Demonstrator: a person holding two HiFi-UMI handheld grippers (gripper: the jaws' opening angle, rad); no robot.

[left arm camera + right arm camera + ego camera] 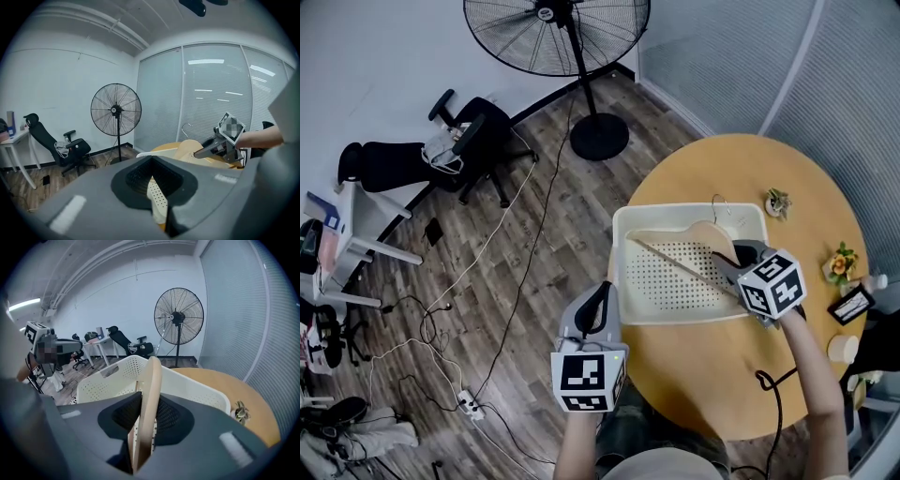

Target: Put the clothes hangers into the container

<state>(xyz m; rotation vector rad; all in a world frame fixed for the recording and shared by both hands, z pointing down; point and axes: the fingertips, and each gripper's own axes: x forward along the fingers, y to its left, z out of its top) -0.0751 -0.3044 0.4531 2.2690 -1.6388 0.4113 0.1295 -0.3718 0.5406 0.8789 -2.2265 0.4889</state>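
Observation:
A white perforated basket [689,211] stands on the round wooden table [712,375]. A wooden hanger [694,234] with a metal hook leans inside it. My right gripper [724,262] reaches over the basket's right side and is shut on the hanger [151,385], which stands on edge between the pads. My left gripper [598,298] is at the basket's near left edge, shut on the perforated rim [157,199]. In the left gripper view the hanger [190,147] and the right gripper [220,143] show beyond the basket.
Two small potted plants [778,200] [841,262], a card [851,305] and a cup [842,349] sit along the table's right edge. A standing fan [558,33], an office chair [469,131] and loose cables are on the floor to the left.

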